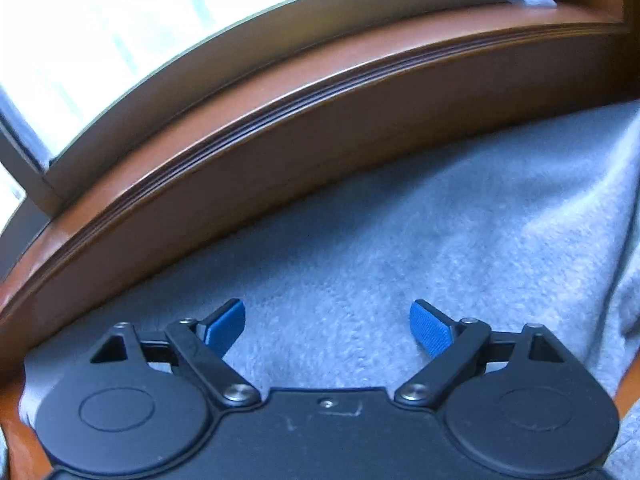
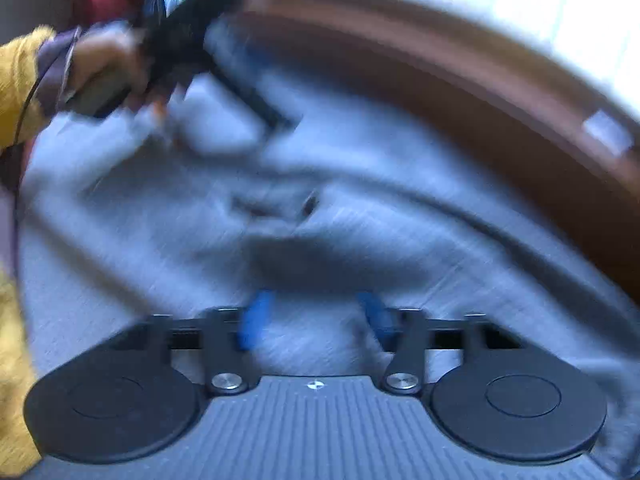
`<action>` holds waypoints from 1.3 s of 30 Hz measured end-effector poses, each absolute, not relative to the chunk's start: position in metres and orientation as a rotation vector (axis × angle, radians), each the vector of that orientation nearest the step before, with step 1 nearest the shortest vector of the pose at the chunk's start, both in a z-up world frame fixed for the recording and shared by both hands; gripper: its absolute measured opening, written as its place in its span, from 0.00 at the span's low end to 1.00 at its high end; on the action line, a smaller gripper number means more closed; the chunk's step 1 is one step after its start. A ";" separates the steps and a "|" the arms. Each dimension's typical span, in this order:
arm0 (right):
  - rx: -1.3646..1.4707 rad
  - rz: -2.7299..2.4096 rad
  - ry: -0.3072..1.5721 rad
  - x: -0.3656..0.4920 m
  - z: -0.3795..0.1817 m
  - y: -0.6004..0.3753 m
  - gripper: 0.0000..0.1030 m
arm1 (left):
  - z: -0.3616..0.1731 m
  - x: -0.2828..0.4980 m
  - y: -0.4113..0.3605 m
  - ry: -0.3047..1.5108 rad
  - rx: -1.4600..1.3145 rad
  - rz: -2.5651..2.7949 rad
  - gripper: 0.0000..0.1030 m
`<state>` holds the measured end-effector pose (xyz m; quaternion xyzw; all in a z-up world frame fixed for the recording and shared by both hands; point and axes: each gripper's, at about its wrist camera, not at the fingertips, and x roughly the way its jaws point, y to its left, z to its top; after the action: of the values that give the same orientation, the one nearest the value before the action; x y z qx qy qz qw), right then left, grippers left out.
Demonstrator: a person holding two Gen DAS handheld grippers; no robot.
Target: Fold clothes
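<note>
A light grey fleece garment [image 1: 400,248] lies spread on a brown wooden table [image 1: 280,128]. My left gripper [image 1: 326,318] is open with blue pads [image 1: 226,326], just above the cloth near the table's far edge, holding nothing. In the right wrist view, which is blurred by motion, the same grey garment [image 2: 360,208] lies rumpled with folds. My right gripper [image 2: 314,316] is open over it with cloth between the blue pads [image 2: 256,320]. The left gripper [image 2: 208,28] and the hand holding it show at the upper left there.
The table's raised wooden rim [image 1: 360,80] curves along the far side, with a bright window [image 1: 100,40] behind it. A yellow sleeve [image 2: 16,80] shows at the left of the right wrist view. A small white label [image 2: 604,132] sits on the rim.
</note>
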<state>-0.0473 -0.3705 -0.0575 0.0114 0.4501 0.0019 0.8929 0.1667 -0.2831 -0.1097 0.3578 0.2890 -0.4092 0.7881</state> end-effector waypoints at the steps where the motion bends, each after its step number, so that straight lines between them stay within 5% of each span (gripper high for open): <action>1: 0.042 0.063 0.971 -0.049 -0.056 -0.370 0.24 | -0.109 0.169 -0.281 0.634 0.763 -0.870 0.88; 8: -0.026 0.323 1.225 -0.112 -0.040 -0.352 0.24 | -0.108 0.175 -0.257 0.677 0.709 -0.828 0.98; 13: 0.080 0.176 1.134 -0.143 -0.008 -0.368 0.24 | -0.099 0.168 -0.241 0.654 0.735 -0.826 0.94; 14: 0.126 0.128 1.066 -0.152 0.005 -0.376 0.27 | -0.095 0.167 -0.238 0.632 0.744 -0.824 0.94; 17: 0.204 -0.176 0.866 -0.181 0.029 -0.411 0.63 | -0.080 0.175 -0.230 0.580 0.708 -0.774 0.94; 18: 0.216 -0.291 0.808 -0.189 0.034 -0.423 0.66 | -0.076 0.183 -0.227 0.577 0.686 -0.746 0.94; 24: 0.399 -0.628 0.859 -0.201 -0.016 -0.482 0.44 | -0.086 0.239 -0.215 0.664 0.655 -0.577 0.90; 28: 0.320 -0.693 0.877 -0.187 -0.040 -0.485 0.46 | -0.096 0.238 -0.215 0.655 0.696 -0.538 0.92; 35: 0.245 -0.791 0.831 -0.157 -0.047 -0.515 0.64 | -0.104 0.240 -0.193 0.672 0.704 -0.380 0.99; 39: 0.249 -0.811 0.837 -0.147 -0.047 -0.514 0.62 | -0.097 0.238 -0.181 0.694 0.682 -0.357 0.97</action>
<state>-0.1472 -0.5143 -0.0465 0.1173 0.3942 -0.3819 0.8277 0.2384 -0.1808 -0.0974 0.3261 0.3315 -0.1706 0.8687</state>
